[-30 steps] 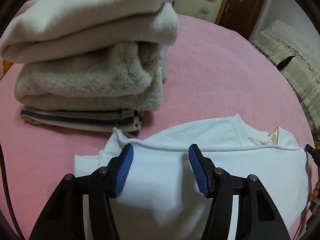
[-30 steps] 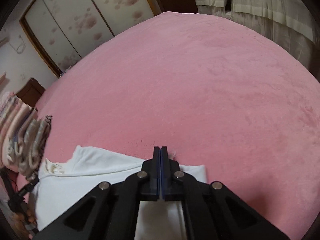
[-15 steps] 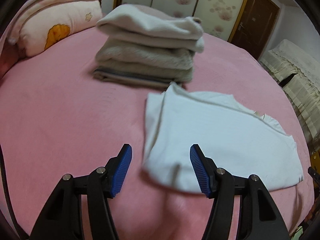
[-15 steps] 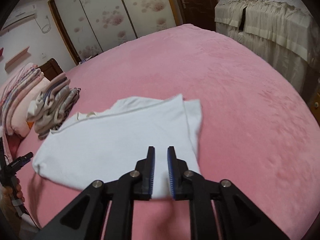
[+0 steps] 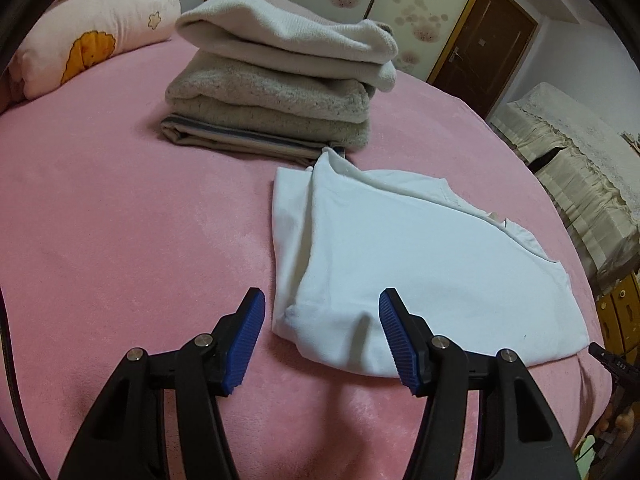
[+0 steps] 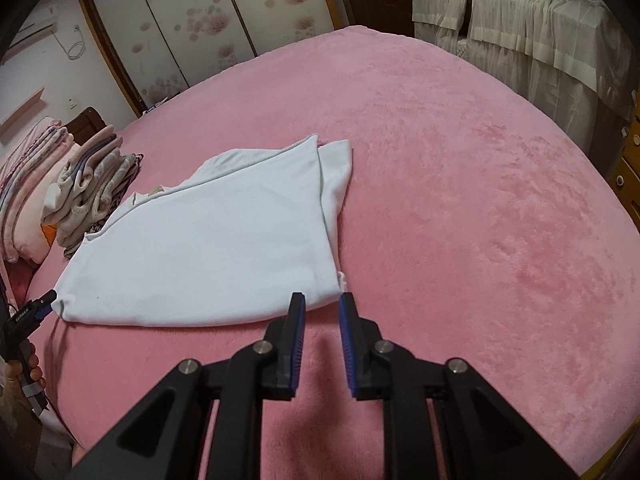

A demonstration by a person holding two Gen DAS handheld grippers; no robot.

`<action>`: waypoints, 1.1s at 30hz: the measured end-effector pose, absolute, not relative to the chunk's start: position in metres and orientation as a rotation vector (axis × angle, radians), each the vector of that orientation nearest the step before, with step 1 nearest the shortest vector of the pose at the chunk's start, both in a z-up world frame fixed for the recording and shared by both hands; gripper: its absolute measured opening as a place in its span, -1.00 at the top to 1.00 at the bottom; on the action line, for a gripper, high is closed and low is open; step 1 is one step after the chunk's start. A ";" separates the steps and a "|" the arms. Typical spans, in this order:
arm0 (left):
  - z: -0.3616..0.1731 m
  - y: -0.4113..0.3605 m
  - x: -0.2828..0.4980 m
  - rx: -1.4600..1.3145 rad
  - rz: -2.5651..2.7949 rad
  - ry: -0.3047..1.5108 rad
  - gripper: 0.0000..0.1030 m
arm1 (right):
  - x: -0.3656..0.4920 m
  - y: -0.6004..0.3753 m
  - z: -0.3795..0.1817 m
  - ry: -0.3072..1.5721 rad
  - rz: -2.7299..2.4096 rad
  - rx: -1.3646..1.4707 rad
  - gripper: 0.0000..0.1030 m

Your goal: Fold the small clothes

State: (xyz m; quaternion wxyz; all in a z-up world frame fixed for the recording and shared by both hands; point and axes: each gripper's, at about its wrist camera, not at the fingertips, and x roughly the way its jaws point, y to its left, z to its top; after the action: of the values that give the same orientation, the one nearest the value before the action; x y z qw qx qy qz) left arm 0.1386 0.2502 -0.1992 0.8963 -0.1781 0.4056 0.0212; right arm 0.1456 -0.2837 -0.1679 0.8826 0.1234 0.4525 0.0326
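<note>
A white T-shirt (image 5: 404,264) lies folded in half on the pink bed, sleeves tucked under at its sides; it also shows in the right wrist view (image 6: 208,248). My left gripper (image 5: 322,336) is open and empty, just short of the shirt's near left corner. My right gripper (image 6: 322,344) is open a little and empty, just short of the shirt's near right corner. Neither touches the cloth.
A stack of folded clothes (image 5: 280,84) sits just beyond the shirt's far end, also visible in the right wrist view (image 6: 92,192). A pillow (image 5: 88,36) lies at the far left. Cream-covered furniture (image 6: 528,40) stands past the bed's right edge. Pink blanket (image 6: 480,200) stretches to the right.
Both grippers have let go of the shirt and pulled back toward me. The right gripper went from shut to slightly open. The shirt now lies folded in half.
</note>
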 end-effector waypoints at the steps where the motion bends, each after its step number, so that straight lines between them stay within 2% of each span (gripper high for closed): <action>1: -0.201 0.251 0.138 -0.377 0.043 0.848 -0.13 | 0.148 -0.284 -0.169 0.946 0.059 0.256 0.60; 3: -0.204 0.252 0.137 -0.388 0.035 0.856 -0.06 | 0.152 -0.285 -0.172 0.952 0.042 0.265 0.45; 4: -0.206 0.253 0.136 -0.389 0.037 0.867 0.05 | 0.153 -0.286 -0.173 0.953 0.041 0.275 0.40; 7: -0.211 0.253 0.135 -0.396 0.036 0.892 0.31 | 0.159 -0.289 -0.177 0.957 0.039 0.317 0.39; 9: -0.213 0.251 0.135 -0.386 0.049 0.899 0.35 | 0.160 -0.290 -0.179 0.938 0.041 0.331 0.39; 12: -0.214 0.241 0.135 -0.323 0.080 0.911 0.47 | 0.163 -0.286 -0.184 0.951 0.039 0.306 0.68; 14: -0.214 0.233 0.135 -0.269 0.109 0.914 0.52 | 0.162 -0.285 -0.186 0.950 0.030 0.293 0.69; 19: -0.223 0.233 0.128 -0.307 0.155 0.930 0.54 | 0.160 -0.284 -0.193 0.952 0.007 0.280 0.70; 23: -0.231 0.241 0.122 -0.385 0.156 0.909 0.47 | 0.159 -0.285 -0.202 0.968 0.003 0.296 0.70; 27: -0.210 0.237 0.115 -0.344 0.206 0.877 0.42 | 0.155 -0.285 -0.187 0.973 -0.005 0.285 0.58; 33: -0.168 0.209 0.094 -0.249 0.218 0.726 0.42 | 0.141 -0.268 -0.151 0.835 -0.012 0.216 0.58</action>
State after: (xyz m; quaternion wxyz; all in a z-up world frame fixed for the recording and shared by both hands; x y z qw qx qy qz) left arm 0.0944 0.2087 -0.1677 0.9215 -0.1211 0.3534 0.1062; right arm 0.1414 -0.2677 -0.1510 0.9085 0.1046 0.4045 -0.0057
